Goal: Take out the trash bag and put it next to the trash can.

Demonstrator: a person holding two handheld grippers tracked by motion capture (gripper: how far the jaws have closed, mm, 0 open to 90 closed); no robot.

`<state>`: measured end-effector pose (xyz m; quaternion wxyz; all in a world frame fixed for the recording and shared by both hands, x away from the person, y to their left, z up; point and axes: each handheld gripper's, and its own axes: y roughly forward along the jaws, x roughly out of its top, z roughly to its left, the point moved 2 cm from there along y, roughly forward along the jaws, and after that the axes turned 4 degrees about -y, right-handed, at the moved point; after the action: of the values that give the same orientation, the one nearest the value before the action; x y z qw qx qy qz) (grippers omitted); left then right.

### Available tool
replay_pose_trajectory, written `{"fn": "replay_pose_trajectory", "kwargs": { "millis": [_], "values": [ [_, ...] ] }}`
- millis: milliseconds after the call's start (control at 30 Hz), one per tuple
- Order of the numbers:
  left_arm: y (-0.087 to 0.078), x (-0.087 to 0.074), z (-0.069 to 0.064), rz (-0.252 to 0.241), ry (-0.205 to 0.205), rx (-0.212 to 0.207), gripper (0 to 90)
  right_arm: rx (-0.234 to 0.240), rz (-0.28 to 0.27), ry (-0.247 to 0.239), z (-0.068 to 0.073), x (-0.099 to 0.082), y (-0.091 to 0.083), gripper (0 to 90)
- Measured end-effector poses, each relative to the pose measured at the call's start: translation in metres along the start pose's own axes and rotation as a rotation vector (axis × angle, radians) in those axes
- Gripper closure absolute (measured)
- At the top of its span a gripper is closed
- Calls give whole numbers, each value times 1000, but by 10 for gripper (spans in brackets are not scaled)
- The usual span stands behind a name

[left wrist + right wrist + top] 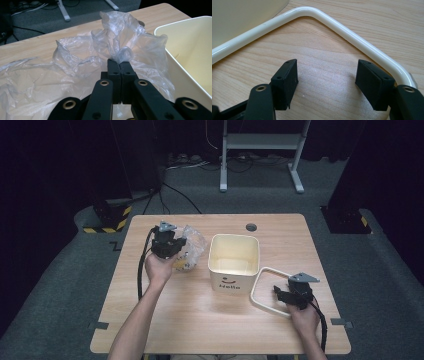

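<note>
High view: my left gripper (176, 243) holds the plastic bag (192, 245) just left of the bin (233, 265) so I can line it; left gripper view: jaws pressed together, pinching a fold of bag film; right gripper view: jaws spread, nothing between, parked inside the rim ring (317, 15) rdy to grab it.

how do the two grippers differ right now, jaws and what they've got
The left gripper has its jaws pressed together, pinching a fold of the clear plastic bag beside the cream bin. The right gripper has its jaws wide apart with nothing between them, just bare table inside the white frame. The left one sits farther up the table, the right one nearer the person. Both are black, hand-held, and trail a cable.
</note>
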<state>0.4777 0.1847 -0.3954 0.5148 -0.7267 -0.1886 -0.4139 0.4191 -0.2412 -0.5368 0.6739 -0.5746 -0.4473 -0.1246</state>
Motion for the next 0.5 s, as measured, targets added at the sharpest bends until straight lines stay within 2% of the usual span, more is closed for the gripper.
{"fn": "replay_pose_trajectory", "kwargs": {
  "millis": [133,300,500],
  "values": [
    [4,-4,1,12,4,7,887,-2,1,-1,0,0,0,340],
    [8,-9,4,24,-14,7,870,0,0,1,0,0,0,341],
    [7,-9,2,27,-5,4,843,0,0,1,0,0,0,340]
  ]
}}
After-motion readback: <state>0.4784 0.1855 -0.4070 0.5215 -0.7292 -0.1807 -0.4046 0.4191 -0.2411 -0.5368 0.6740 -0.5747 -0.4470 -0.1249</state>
